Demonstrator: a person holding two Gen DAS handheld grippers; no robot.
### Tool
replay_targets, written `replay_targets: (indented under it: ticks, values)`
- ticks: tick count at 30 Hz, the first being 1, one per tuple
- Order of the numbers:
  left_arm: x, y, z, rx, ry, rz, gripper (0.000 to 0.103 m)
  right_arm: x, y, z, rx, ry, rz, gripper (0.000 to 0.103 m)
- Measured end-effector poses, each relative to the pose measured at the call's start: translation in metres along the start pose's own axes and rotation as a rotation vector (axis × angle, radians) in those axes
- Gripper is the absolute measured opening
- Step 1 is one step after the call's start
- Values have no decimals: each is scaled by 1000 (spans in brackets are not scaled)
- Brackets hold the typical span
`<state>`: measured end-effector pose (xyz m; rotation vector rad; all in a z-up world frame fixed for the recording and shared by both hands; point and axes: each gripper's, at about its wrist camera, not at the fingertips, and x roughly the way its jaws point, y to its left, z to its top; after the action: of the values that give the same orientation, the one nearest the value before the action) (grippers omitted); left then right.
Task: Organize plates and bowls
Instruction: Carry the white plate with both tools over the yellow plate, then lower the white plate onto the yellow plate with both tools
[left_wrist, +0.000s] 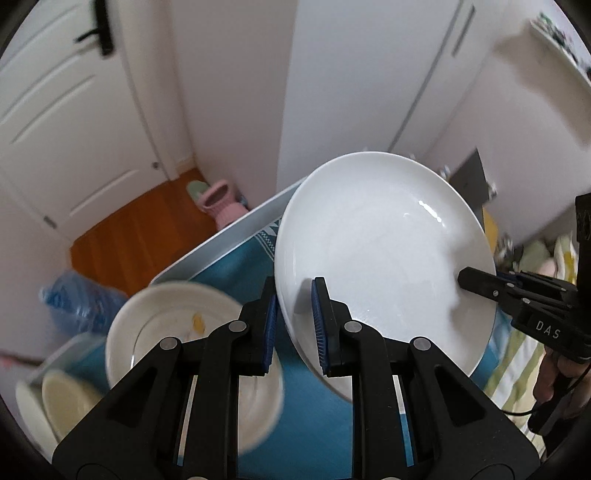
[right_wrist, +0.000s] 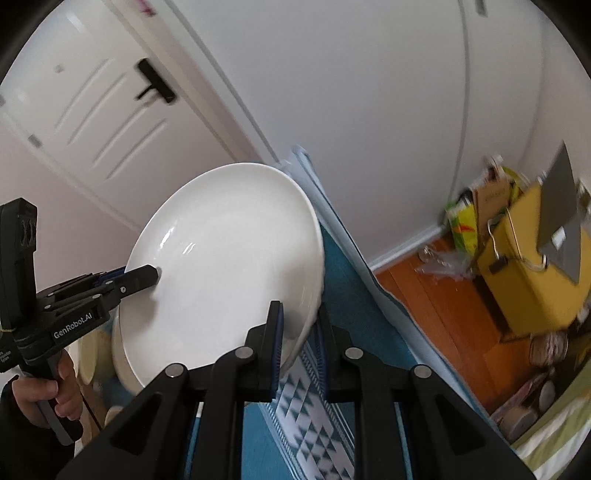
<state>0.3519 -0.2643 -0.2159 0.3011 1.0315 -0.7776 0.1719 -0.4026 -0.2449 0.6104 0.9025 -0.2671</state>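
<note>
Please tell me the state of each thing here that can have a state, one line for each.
white plate: lifted, tilted, gripped at two rim spots.
left gripper: shut on the plate's rim.
right gripper: shut on the opposite rim.
soiled plate: lying on the table, food residue inside.
door: closed.

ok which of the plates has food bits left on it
The lower plate left of the left gripper, down on the blue cloth: it has a yellow scrap on it. The big white plate both grippers hold looks clean.
</note>
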Motion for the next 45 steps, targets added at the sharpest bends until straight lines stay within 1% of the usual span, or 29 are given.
replay_targets:
  ticks: [5,8,11,14,17,20,21,27,30,35,39,45]
  values:
    - [-63,-16,-25,-112,-91,82,16,-43,12,4,-128,-12,74,15]
    - [-93,-23,-42,-177,-128,131,16,-65,21,3,-215,-20,116,15]
    - [-120,-26,-62,-240,-156,173,16,-81,31,-2,-291,-9,162,15]
    - [-138,-24,-82,-307,-174,210,16,-92,43,-10,-365,10,204,15]
    - [-156,-18,-116,-389,-179,259,16,-93,55,-22,-438,41,243,15]
    - [-166,-11,-149,-458,-170,306,16,-87,71,-41,-509,82,282,15]
    - [-166,-14,-159,-476,-165,319,16,-83,76,-48,-531,100,294,15]
    - [-162,14,-227,-614,-111,361,16,-48,107,-92,-630,221,340,15]
    - [-151,31,-256,-678,-82,360,16,-28,122,-115,-675,271,345,15]
    - [-129,53,-296,-739,-47,346,16,0,143,-147,-738,339,324,15]
    - [-115,63,-309,-772,-28,332,16,17,153,-161,-772,359,294,15]
    - [-103,75,-314,-790,-6,303,16,30,162,-164,-813,361,265,15]
